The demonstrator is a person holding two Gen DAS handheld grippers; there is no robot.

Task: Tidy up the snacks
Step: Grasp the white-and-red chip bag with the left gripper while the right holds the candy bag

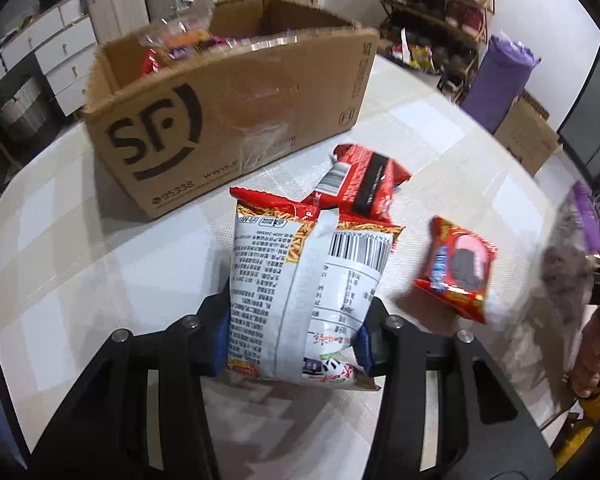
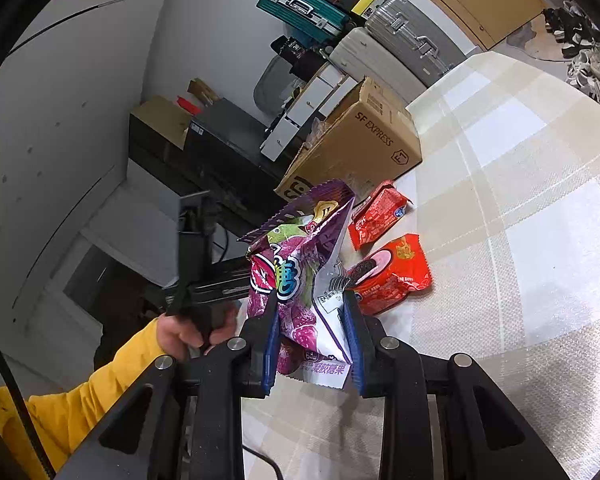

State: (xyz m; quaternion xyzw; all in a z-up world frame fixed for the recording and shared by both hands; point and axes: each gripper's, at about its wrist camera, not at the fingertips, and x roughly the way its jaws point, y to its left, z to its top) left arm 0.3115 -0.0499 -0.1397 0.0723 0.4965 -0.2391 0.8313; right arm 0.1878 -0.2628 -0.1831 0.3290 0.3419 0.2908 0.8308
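Left wrist: white, red-topped snack bag [image 1: 300, 280], barcode showing.

Both grippers: matte black plastic frames, triangular cutouts in arms, round silver screw heads at linkage pivots. Left gripper [image 1: 289, 334]: blue pads on inner finger faces, four screws visible. Right gripper [image 2: 314, 344]: same build, blue pads, four silver screws. Hand [image 2: 191, 330] seen in right wrist view, yellow sleeve [image 2: 71, 404] to wrist. Thin black cable runs lower left.
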